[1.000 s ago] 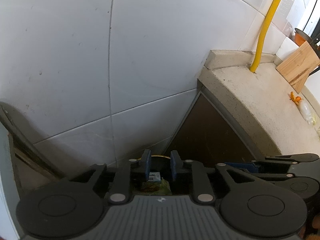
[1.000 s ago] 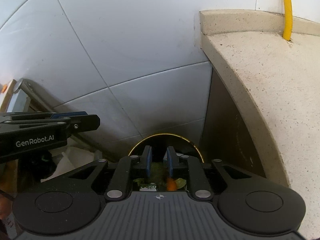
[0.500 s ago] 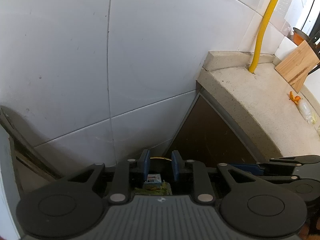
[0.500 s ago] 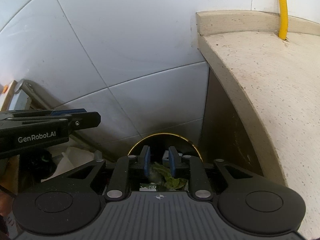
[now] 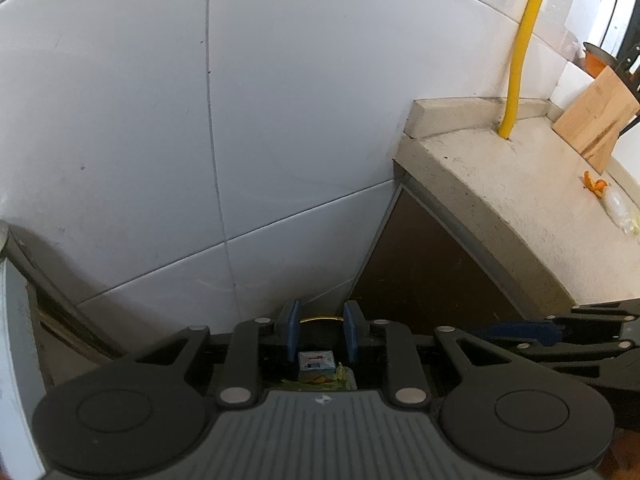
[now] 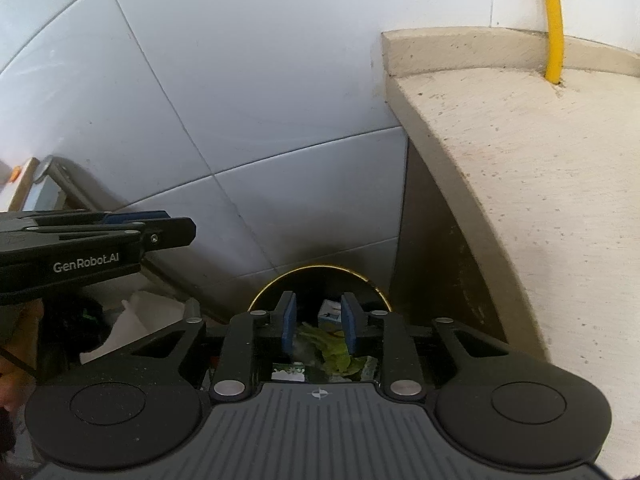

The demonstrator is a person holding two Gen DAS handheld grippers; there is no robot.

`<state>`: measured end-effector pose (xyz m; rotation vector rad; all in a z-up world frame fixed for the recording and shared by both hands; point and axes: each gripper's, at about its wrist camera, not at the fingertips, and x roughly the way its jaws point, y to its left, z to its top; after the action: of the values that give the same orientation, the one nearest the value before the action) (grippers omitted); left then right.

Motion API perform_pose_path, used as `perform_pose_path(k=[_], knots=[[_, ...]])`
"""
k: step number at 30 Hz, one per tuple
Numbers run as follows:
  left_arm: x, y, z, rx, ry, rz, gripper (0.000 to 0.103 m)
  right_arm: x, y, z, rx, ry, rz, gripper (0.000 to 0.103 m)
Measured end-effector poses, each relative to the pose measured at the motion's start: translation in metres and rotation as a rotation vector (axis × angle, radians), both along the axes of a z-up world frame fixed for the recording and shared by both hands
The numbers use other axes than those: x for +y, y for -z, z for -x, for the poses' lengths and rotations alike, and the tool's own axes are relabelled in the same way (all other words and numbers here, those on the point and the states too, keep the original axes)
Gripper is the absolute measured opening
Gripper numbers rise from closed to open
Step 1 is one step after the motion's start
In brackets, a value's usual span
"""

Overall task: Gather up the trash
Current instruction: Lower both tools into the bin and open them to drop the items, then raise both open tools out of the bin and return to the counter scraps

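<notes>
A black trash bin with a gold rim [image 6: 316,267] stands on the floor in the corner between the tiled wall and the counter. My right gripper [image 6: 318,304] hangs right above it, its jaws opening; green leaf scraps [image 6: 334,350] lie loose below the pads, which press on nothing. A small blue and white carton [image 6: 330,312] lies in the bin. My left gripper [image 5: 319,314] hovers beside the right one over the same bin, pads a little apart and empty, with the carton [image 5: 316,360] showing beneath them. In the right wrist view its fingers [image 6: 176,232] reach in from the left.
A beige stone counter [image 6: 540,160] rises on the right, with a yellow pipe [image 6: 554,20] at its back. On it are a wooden board [image 5: 596,120], orange peel [image 5: 594,184] and a clear wrapper [image 5: 616,208]. White crumpled paper [image 6: 148,312] lies left of the bin.
My right gripper's jaws have spread wider, and the orange scrap seen under them earlier is gone; green leaves now lie there. The left gripper has stayed as it was.
</notes>
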<state>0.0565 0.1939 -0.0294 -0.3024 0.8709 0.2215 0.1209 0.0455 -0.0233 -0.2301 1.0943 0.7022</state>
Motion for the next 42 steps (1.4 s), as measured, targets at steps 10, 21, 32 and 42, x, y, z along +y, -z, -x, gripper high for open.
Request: perform_pose_path(k=[10, 21, 32, 42], knots=[[-0.021, -0.007, -0.001, -0.012, 0.022, -0.022, 0.019, -0.028, -0.011, -0.002, -0.019, 0.017, -0.015, 0.036], [-0.070, -0.019, -0.023, -0.030, 0.117, -0.025, 0.019, -0.066, -0.027, -0.006, -0.042, 0.063, -0.043, 0.039], [-0.131, -0.036, -0.061, -0.062, 0.271, -0.050, 0.019, -0.126, -0.047, -0.017, -0.083, 0.186, -0.073, 0.040], [-0.183, -0.052, -0.093, -0.087, 0.396, -0.078, 0.020, -0.183, -0.062, -0.031, -0.130, 0.296, -0.100, 0.042]])
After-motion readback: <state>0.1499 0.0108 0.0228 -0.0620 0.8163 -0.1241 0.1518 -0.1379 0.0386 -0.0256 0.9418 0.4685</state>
